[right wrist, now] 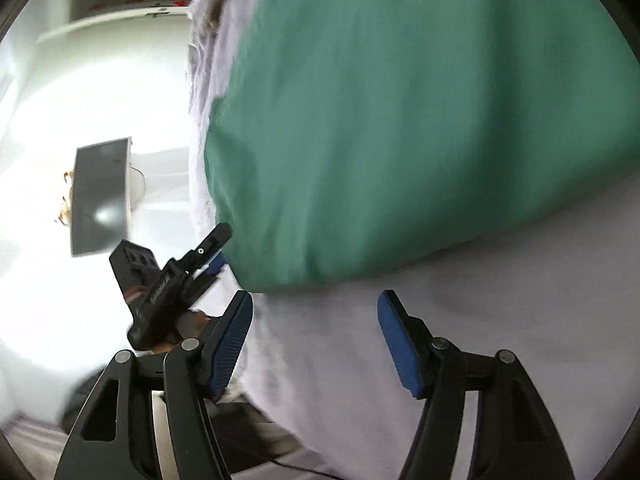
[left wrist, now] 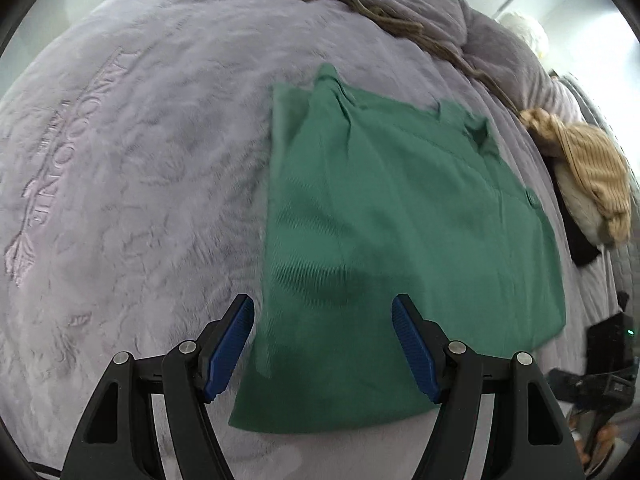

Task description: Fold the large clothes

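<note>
green garment [right wrist: 420,120] blurred, top edge cropped

One green garment [left wrist: 400,220] lies folded on one lilac blanket [left wrist: 132,160]; two grippers, the left gripper [left wrist: 322,344] and the right gripper [right wrist: 316,340]; one brown garment [left wrist: 360,4]; one tan knitted garment [left wrist: 592,160]; one dark screen [right wrist: 100,196].

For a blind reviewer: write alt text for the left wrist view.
A folded green cotton garment lies flat on a lilac plush blanket, with the open left gripper above its near edge, holding nothing. A tan knitted garment sits at the blanket's far right.
</note>
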